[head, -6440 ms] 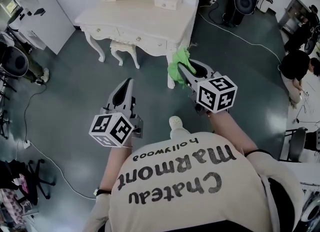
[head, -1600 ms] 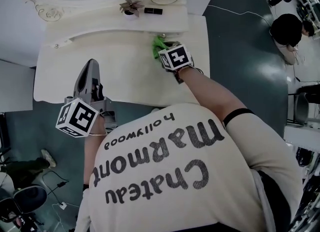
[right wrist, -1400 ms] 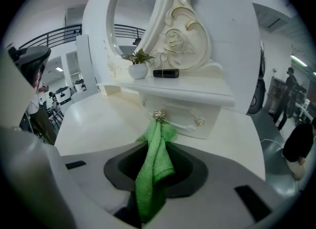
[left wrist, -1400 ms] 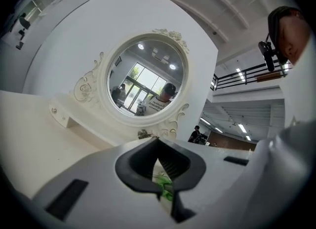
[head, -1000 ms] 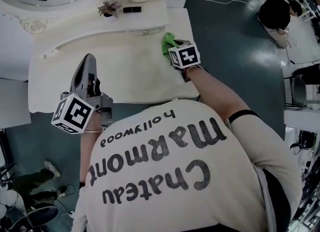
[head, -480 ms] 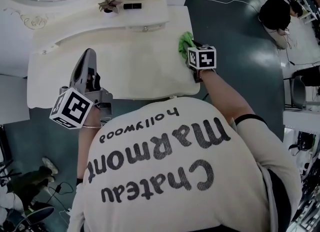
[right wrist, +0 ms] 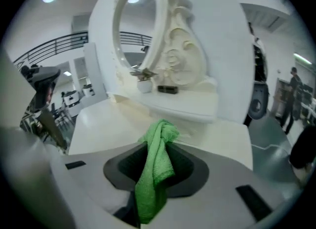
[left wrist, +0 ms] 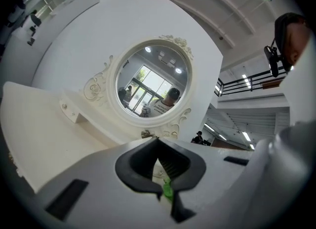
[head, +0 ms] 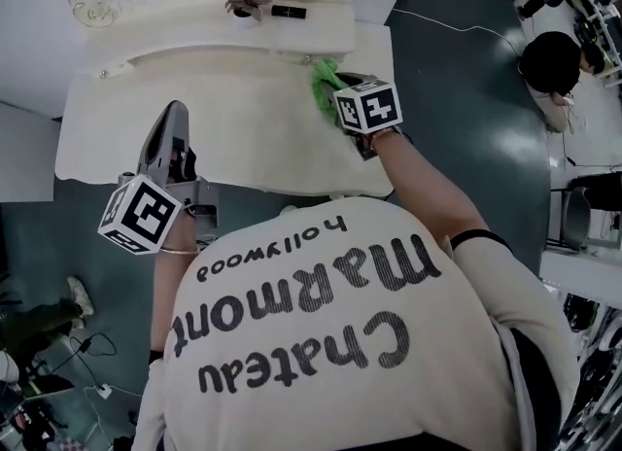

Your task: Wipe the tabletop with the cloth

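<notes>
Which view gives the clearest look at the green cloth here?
Right gripper view: the green fabric cloth sits centre-frame, clamped in the right tool. Head view shows only a bunch beyond the marker cube; left gripper view, a green sliver.

Nubby green woven cloth (right wrist: 155,166); smooth, satin cream-painted tabletop (head: 243,119); glossy glass mirror (left wrist: 148,87)

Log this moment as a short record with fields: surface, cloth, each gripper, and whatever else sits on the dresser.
surface: cream tabletop of a dressing table with a round mirror
cloth: green cloth, bunched, at the tabletop's right rear, near the raised shelf
right gripper: right gripper shut on the cloth, over the tabletop
left gripper: left gripper with jaws together, holding nothing, above the tabletop's left front
shelf items: small dark object and a flower-like ornament
</notes>
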`<state>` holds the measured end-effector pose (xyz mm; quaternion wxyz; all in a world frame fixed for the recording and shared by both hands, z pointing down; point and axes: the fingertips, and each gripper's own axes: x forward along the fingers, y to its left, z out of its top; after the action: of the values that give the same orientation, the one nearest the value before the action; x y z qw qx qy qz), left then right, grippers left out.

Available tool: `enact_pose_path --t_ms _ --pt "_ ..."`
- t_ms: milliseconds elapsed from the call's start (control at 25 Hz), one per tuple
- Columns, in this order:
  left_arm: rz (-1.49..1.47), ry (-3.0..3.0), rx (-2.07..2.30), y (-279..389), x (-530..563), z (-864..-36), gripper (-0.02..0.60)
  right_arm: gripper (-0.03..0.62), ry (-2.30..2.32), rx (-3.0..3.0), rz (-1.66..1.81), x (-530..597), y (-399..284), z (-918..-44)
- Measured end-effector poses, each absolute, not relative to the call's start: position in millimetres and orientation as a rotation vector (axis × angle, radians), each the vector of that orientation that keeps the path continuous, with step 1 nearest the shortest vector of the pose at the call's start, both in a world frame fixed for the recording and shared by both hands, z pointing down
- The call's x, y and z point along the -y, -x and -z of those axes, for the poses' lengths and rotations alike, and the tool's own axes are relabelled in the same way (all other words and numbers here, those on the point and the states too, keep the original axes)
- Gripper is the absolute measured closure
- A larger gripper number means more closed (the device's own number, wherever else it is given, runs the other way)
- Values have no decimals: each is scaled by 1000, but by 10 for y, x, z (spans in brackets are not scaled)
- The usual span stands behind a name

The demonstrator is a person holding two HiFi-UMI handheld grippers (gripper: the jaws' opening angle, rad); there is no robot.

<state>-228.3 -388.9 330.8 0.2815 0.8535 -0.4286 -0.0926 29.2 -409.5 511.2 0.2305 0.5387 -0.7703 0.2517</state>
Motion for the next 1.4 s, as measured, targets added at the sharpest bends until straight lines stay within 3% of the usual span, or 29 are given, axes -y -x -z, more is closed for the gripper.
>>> enact_pose_path --t_ms 200,440,840,1400 --pt "296 -2151 1331 2786 3669 -3362 574 477 -1128 2230 -558 4247 635 -5193" --pt "338 -2011 1529 3364 3294 -3513 574 477 -1033 2214 -547 4368 1014 -5464" --pt "387 -1908 1626 3407 2850 -3674 574 479 -1071 2219 -564 4395 856 -5522" --pt "365 -1967 1564 2629 2603 -3583 574 480 -1166 2163 -504 3950 -76 -5545"
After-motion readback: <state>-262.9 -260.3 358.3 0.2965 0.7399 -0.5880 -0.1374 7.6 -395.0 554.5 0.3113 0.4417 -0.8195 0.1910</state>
